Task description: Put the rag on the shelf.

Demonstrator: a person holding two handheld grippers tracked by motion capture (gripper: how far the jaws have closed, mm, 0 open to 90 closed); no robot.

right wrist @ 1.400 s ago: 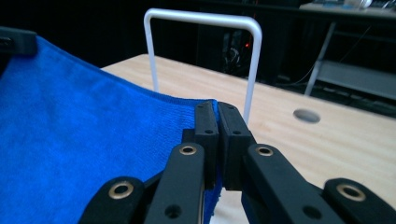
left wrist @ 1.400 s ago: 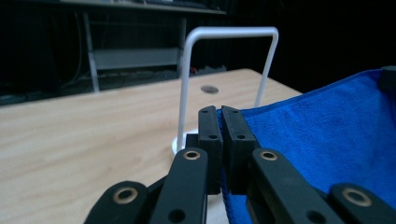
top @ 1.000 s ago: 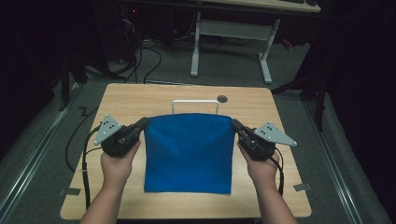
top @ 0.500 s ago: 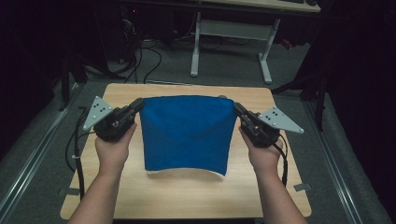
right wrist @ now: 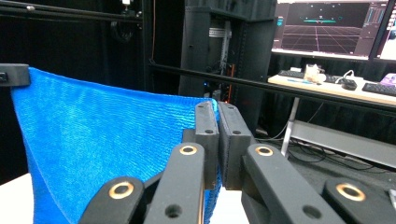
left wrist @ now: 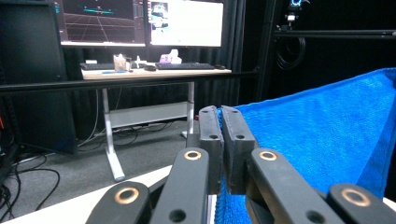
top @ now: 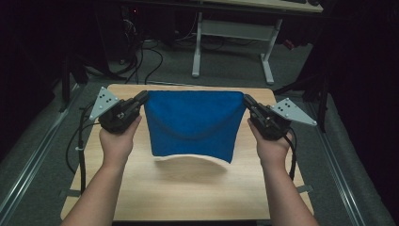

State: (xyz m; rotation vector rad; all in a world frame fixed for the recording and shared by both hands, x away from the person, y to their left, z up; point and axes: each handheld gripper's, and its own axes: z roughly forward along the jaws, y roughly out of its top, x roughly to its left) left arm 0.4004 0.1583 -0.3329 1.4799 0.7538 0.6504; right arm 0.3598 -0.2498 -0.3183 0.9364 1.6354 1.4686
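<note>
A blue towel (top: 190, 125) hangs in the air above the wooden table (top: 197, 188), stretched between both grippers. My left gripper (top: 145, 97) is shut on its top left corner and my right gripper (top: 244, 98) is shut on its top right corner. The towel's top edge sags slightly between them, and its lower edge hangs free just above the tabletop, showing a pale underside. In the left gripper view the jaws pinch the towel (left wrist: 327, 140) at its corner, left gripper (left wrist: 221, 112). In the right gripper view the towel (right wrist: 102, 135) spreads to the left of the right gripper (right wrist: 217, 108).
A desk with monitors and keyboards (left wrist: 154, 70) stands beyond the table, its white legs (top: 197, 47) on the grey floor. Cables (top: 80, 141) trail off the table's left side. Dark racks (right wrist: 219, 51) stand behind.
Both hands have risen and lifted the towel off the table. It lay flat a second ago; now it hangs from its two top corners, clear of the surface.
</note>
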